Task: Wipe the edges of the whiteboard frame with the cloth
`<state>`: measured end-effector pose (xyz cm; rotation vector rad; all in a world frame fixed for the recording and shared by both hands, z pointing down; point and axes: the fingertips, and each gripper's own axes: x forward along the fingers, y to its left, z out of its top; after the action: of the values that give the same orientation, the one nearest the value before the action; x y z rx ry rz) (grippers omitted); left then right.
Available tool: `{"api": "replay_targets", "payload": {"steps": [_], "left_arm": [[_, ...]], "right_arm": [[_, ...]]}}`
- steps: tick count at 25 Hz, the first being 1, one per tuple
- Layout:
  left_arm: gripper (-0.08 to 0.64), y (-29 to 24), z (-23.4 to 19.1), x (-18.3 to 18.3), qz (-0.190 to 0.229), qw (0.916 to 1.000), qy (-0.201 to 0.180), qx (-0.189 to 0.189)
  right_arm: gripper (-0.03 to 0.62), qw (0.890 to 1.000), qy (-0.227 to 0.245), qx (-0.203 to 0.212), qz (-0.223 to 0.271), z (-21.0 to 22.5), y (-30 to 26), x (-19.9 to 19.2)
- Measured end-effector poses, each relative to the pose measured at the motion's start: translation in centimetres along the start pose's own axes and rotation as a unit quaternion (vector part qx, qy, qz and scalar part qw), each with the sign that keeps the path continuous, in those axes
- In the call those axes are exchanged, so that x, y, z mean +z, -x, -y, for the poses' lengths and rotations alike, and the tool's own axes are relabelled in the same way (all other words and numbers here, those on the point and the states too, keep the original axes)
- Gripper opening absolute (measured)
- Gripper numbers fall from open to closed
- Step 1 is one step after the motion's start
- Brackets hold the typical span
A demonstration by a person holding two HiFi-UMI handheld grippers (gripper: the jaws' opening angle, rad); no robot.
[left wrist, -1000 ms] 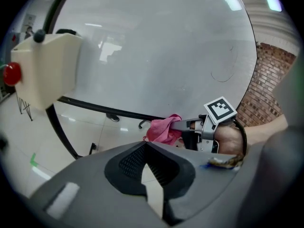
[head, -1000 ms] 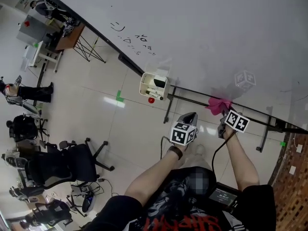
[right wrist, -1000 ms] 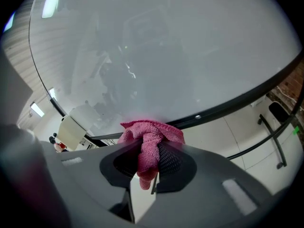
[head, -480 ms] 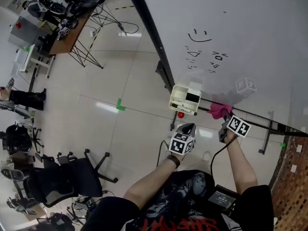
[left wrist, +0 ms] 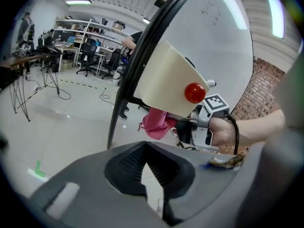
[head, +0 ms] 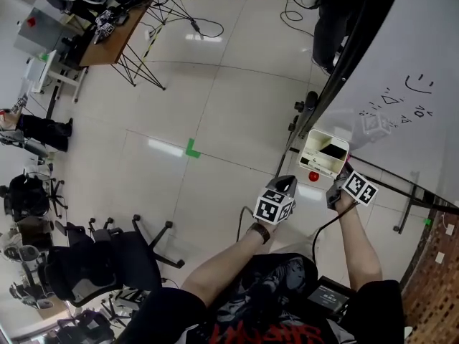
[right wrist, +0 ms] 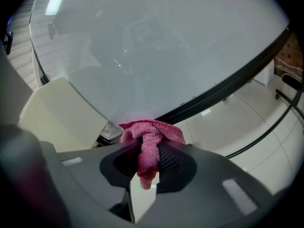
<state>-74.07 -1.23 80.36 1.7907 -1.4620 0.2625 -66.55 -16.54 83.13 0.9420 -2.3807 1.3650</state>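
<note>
Fingers of the right gripper (right wrist: 145, 163) are seen clamped on a crumpled pink terry cloth (right wrist: 151, 137), held at the black lower whiteboard frame (right wrist: 228, 87) beside a cream plastic tray (right wrist: 57, 113). The left gripper (left wrist: 148, 161) is closed, empty.

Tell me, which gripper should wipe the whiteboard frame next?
The right one, I think. The right gripper is shut on the pink cloth, which sits right by the black whiteboard frame. The left gripper is shut with nothing in it and is not touching the frame.
</note>
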Motion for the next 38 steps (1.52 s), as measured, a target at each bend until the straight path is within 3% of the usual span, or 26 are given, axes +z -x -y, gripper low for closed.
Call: {"api": "replay_targets", "payload": {"steps": [3,5,8,10,13,21,23,26,28,30,34,38], "left_arm": [[0.002,0.1,-1.0,0.7,0.001,1.0,0.001,-0.003],[0.002,0.3,-1.6,1.0,0.001,1.0,0.002,-0.004],[0.002,1.1,-3.0,1.1,0.0,1.0,0.003,-0.001],[0.002,1.6,-3.6,1.1,-0.001,1.0,0.002,0.0],[0.002,2.0,-4.0,0.9,0.0,1.0,0.0,0.002],[0.002,5.7,-7.2,0.1,-0.008,0.9998,-0.004,0.018],[0.002,6.7,-7.4,-0.4,-0.011,0.9999,-0.006,0.009],[0.002,7.4,-5.9,-0.5,-0.009,0.9998,-0.006,-0.016],[0.002,7.3,-4.7,-0.5,-0.003,0.9997,-0.003,-0.022],[0.002,7.1,-3.0,-1.2,-0.003,0.9995,-0.004,-0.032],[0.002,6.8,1.0,-2.1,-0.006,0.9982,-0.009,-0.06],[0.002,7.2,5.7,-1.3,0.011,0.9966,-0.024,-0.078]], "right_arm": [[0.074,0.999,-0.014,0.029,0.005,-1.3,-1.6,-0.1],[0.074,0.997,-0.049,0.065,0.015,-2.1,-2.5,-0.2],[0.074,0.985,-0.112,0.127,0.03,-3.5,-4.0,-1.1],[0.074,0.98,-0.132,0.148,0.036,-4.0,-4.8,-1.8],[0.072,0.977,-0.158,0.142,0.033,-4.2,-5.7,-3.5],[0.072,0.968,-0.242,0.071,-0.001,-4.3,-7.3,-9.9],[0.074,0.97,-0.223,0.09,-0.017,-5.7,-7.5,-11.3],[0.074,0.978,-0.107,0.163,-0.076,-10.0,-7.1,-13.1],[0.074,0.978,-0.028,0.165,-0.126,-11.4,-5.5,-14.4],[0.074,0.977,0.017,0.153,-0.148,-11.4,-2.8,-15.2],[0.074,0.981,0.063,0.128,-0.131,-10.7,3.6,-14.3],[0.074,0.985,0.106,0.107,-0.086,-10.5,10.8,-10.6]]}}
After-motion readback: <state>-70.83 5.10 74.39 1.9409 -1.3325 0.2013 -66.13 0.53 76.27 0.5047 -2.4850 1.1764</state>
